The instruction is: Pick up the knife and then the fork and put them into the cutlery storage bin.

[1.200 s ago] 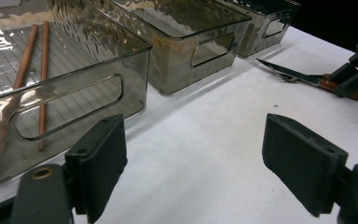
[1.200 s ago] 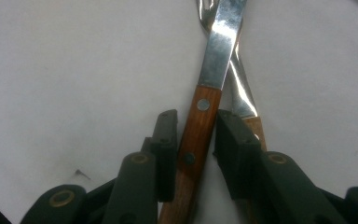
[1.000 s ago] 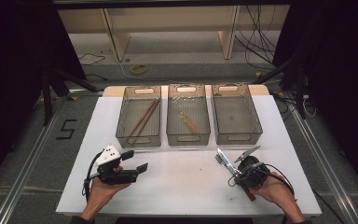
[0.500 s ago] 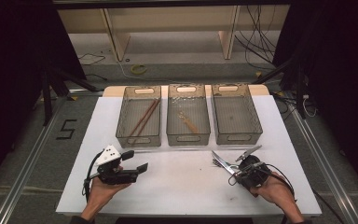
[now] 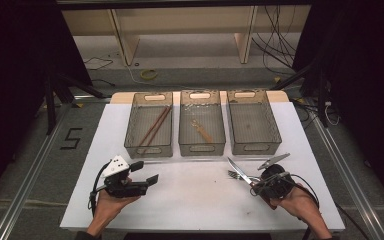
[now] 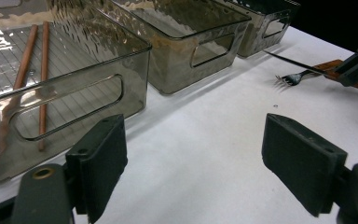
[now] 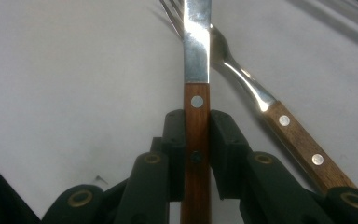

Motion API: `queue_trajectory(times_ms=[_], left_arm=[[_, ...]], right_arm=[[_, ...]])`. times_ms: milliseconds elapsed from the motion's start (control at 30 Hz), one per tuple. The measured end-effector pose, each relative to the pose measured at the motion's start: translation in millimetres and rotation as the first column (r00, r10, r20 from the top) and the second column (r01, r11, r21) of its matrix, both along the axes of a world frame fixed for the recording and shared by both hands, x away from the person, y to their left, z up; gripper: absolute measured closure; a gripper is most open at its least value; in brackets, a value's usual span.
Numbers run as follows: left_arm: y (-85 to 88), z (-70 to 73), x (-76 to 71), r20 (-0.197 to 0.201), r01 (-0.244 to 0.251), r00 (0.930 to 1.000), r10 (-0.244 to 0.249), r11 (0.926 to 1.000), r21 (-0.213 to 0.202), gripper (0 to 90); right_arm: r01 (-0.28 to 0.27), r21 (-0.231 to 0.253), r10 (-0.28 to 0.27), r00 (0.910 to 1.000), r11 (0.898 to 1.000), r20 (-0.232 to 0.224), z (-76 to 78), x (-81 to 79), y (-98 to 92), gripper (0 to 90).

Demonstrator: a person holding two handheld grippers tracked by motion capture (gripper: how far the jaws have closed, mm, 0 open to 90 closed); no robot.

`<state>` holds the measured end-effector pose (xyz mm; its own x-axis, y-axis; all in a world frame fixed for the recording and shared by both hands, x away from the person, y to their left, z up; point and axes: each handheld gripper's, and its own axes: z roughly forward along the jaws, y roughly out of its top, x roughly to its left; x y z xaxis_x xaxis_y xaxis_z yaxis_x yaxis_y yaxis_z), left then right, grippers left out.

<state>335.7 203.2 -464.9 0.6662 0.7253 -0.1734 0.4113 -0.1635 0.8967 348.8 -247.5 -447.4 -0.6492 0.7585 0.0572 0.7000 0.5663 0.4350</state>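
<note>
My right gripper (image 5: 258,183) (image 7: 196,135) is shut on the wooden handle of a table knife (image 5: 238,169) (image 7: 196,56) near the table's front right. Its jaws have just been closing, with that handle between them. The blade points away toward the bins. A wooden-handled fork (image 5: 236,175) (image 7: 261,100) lies on the white table right beside the knife, under its blade. My left gripper (image 5: 145,172) (image 6: 200,158) stands open at the front left, a little above the table, with nothing between its pads. The left gripper view catches the fork (image 6: 291,78) off to the right.
Three smoky clear bins stand in a row at the back. The left bin (image 5: 149,148) holds two chopsticks (image 5: 154,127), the middle bin (image 5: 202,146) a small wooden-handled utensil (image 5: 201,131), and the right bin (image 5: 256,146) looks bare. The white table (image 5: 195,200) lies between the grippers.
The right gripper and the knife have shifted only slightly near the fork. The left gripper has kept still and open.
</note>
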Motion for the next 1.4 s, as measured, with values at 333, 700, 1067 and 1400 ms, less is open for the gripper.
queue_trajectory(times_ms=[333,700,1067,1400], left_arm=[[0.0,0.0,0.0,0.0,-0.001,1.0,0.001,1.0,0.0,21.5],[0.7,0.3,0.1,0.008,-0.005,1.0,0.005,1.0,-0.004,21.5],[0.7,0.6,0.0,0.012,-0.006,0.9999,0.006,1.0,-0.005,21.5],[1.5,0.7,0.0,0.011,-0.011,0.9999,0.011,0.9998,-0.016,21.5]], right_arm=[[-0.001,0.068,-0.002,0.9992,0.998,0.04,15.5,-1.4,-6.3,77.8],[0.037,0.144,-0.049,0.9952,0.989,0.084,32.4,17.6,-16.4,77.8],[0.085,0.192,-0.111,0.9855,0.978,0.129,52.7,52.2,-18.2,77.8],[0.141,0.237,-0.176,0.9759,0.961,0.13,62.8,88.1,-18.3,77.8]])
